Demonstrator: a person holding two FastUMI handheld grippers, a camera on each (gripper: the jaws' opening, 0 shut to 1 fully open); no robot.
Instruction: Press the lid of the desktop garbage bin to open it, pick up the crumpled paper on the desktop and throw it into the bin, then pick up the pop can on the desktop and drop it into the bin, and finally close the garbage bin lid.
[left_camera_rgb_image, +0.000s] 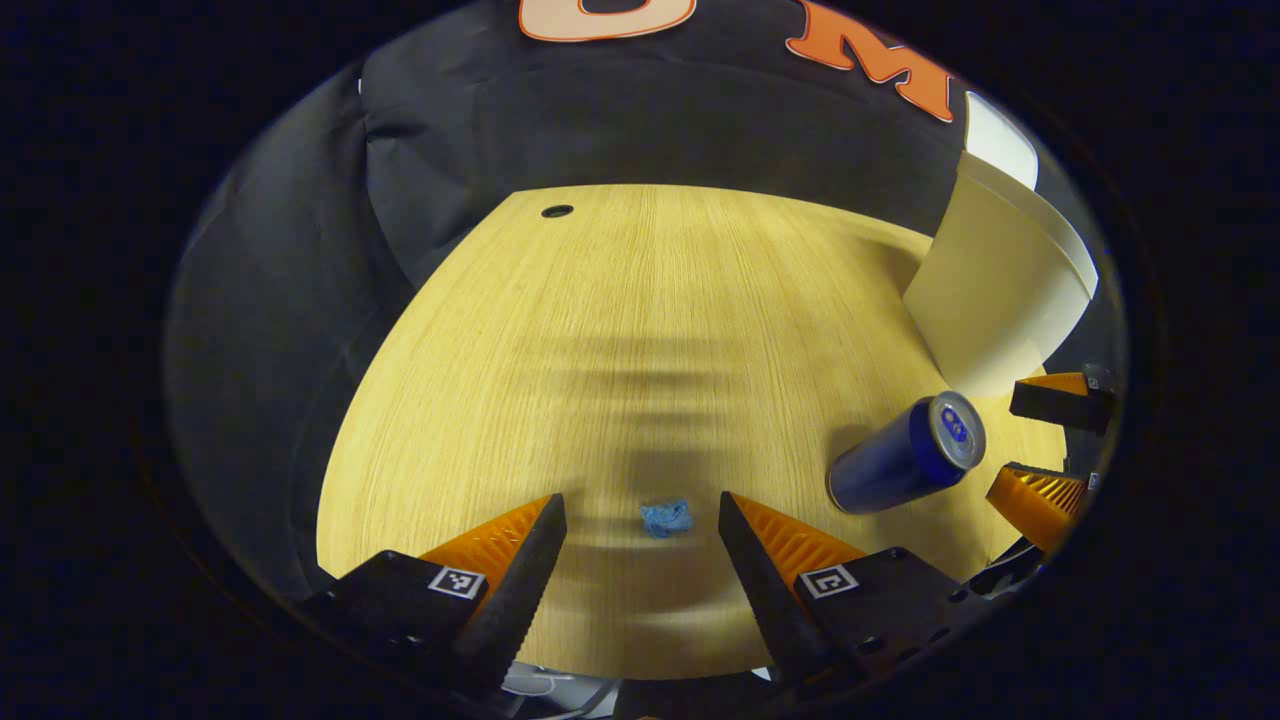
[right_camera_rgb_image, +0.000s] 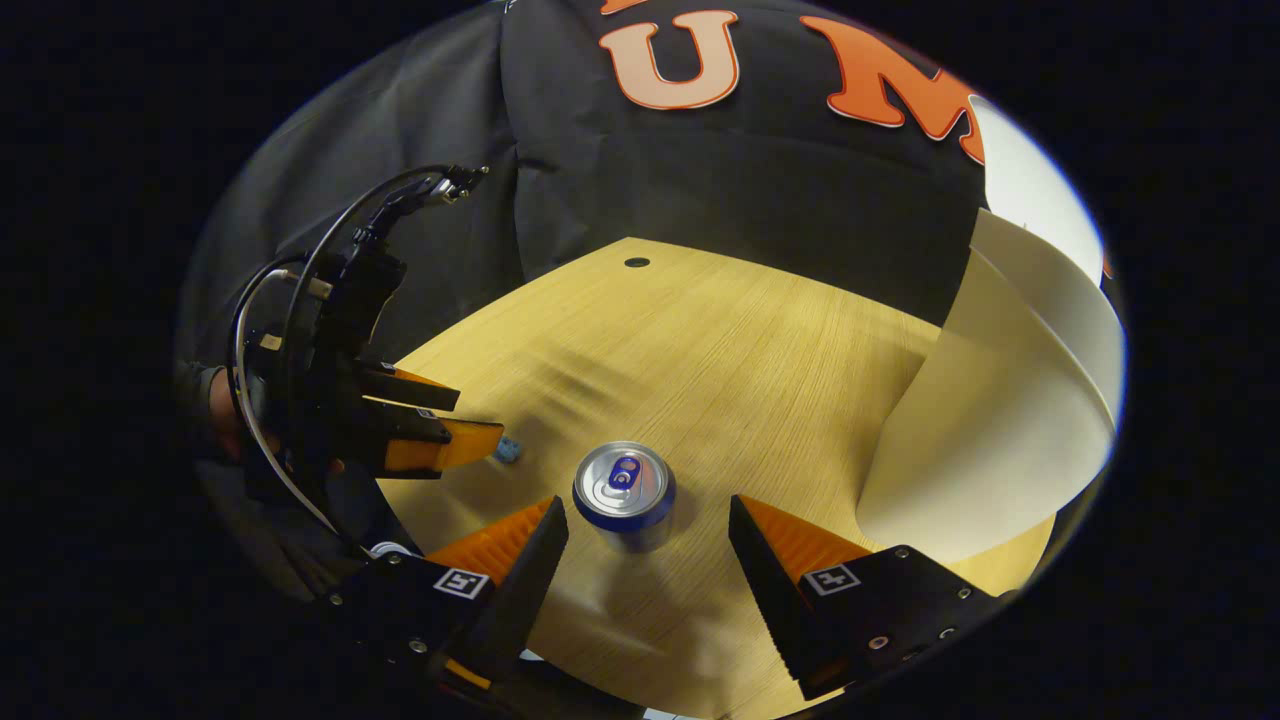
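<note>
On the desktop (left_camera_rgb_image: 640, 330), crumpled paper (left_camera_rgb_image: 666, 519) is framed between the spread left gripper (left_camera_rgb_image: 640, 520); right gripper (right_camera_rgb_image: 648, 525), also spread, frames the pop can (right_camera_rgb_image: 624, 494). Small wad: a slip-out is judged likely.

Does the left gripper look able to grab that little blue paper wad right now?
Probably yes: the small blue crumpled paper lies on the bare wooden tabletop between the left gripper's open jaws, with nothing between.

Blue crumpled paper (left_camera_rgb_image: 666, 519) on desktop; blue pop can (right_camera_rgb_image: 624, 494) upright, 3 o'clock of it; white bin (right_camera_rgb_image: 990, 440), lid apparently open.
</note>
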